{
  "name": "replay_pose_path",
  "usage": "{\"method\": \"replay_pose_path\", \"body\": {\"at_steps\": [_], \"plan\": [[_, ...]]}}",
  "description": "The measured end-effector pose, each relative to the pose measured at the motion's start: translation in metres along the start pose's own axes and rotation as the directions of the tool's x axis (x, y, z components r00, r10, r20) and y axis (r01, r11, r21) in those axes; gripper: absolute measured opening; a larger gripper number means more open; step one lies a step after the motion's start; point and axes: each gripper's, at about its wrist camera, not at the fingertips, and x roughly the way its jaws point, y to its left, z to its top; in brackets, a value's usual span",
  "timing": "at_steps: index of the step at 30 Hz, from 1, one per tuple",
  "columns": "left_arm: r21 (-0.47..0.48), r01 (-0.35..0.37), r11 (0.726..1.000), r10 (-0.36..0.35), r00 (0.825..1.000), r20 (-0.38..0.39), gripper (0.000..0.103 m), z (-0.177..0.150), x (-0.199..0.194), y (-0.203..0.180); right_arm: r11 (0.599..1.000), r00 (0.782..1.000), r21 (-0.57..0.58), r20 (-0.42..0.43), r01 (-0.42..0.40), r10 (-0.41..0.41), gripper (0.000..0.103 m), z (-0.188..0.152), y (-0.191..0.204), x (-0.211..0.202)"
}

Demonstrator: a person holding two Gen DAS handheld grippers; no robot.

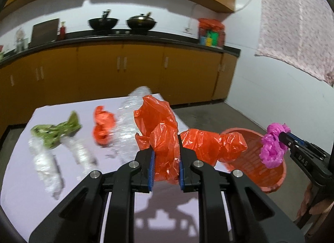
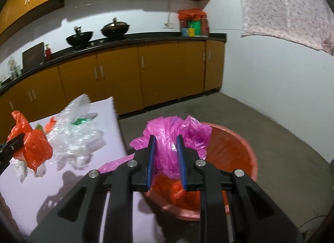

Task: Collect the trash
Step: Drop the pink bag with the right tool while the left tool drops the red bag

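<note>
Trash lies scattered over a pale lilac worktop (image 1: 41,190): a crumpled green wrapper (image 1: 55,132), a small orange bag scrap (image 1: 103,127), and several pieces of clear crinkled plastic (image 1: 48,167), with more clear plastic (image 1: 127,121) toward the far edge. An orange plastic bag (image 1: 165,136) is clamped between the blue pads of the left tool (image 1: 166,166), its fingers pressed into the bunched film; the bag rises above the fingertips and a twisted length trails off to the right, toward a red basket (image 1: 271,180). From the right wrist view the same orange bag (image 2: 34,146) hangs over the worktop (image 2: 31,201), gripped by the left tool (image 2: 14,144) at the left edge of the picture.

The right tool (image 2: 166,159) is closed on a magenta plastic bag (image 2: 173,136), the film squeezed between its blue pads and puffing out above and to both sides. It is held above the open mouth of the red basket (image 2: 250,159), which stands on the grey floor just beside the worktop's right edge. Some orange plastic is already inside the basket. In the left wrist view the right tool (image 1: 286,138) carries the magenta plastic bag (image 1: 272,146) over the basket's far rim.

Behind, a black kitchen counter (image 1: 146,34) bears two woks (image 1: 103,22).
</note>
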Motion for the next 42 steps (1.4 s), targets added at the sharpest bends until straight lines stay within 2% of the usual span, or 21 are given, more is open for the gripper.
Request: {"method": "replay_pose_path", "body": {"at_steps": [10, 26, 42], "plan": [[0.072, 0.070, 0.995, -0.067, 0.997, -0.041, 0.017, 0.005, 0.030, -0.052, 0.998, 0.999, 0.023, 0.007, 0.054, -0.054, 0.021, 0.002, -0.036, 0.008], [0.149, 0.135, 0.980, -0.120, 0.988, -0.101, 0.017, 0.004, 0.073, -0.114, 0.994, 0.995, 0.059, -0.010, 0.096, -0.096, 0.021, 0.005, -0.072, 0.029], [0.209, 0.190, 0.959, -0.162, 0.976, -0.147, 0.017, -0.001, 0.105, -0.152, 0.991, 0.995, 0.092, -0.005, 0.095, -0.095, 0.021, 0.011, -0.086, 0.042]]}}
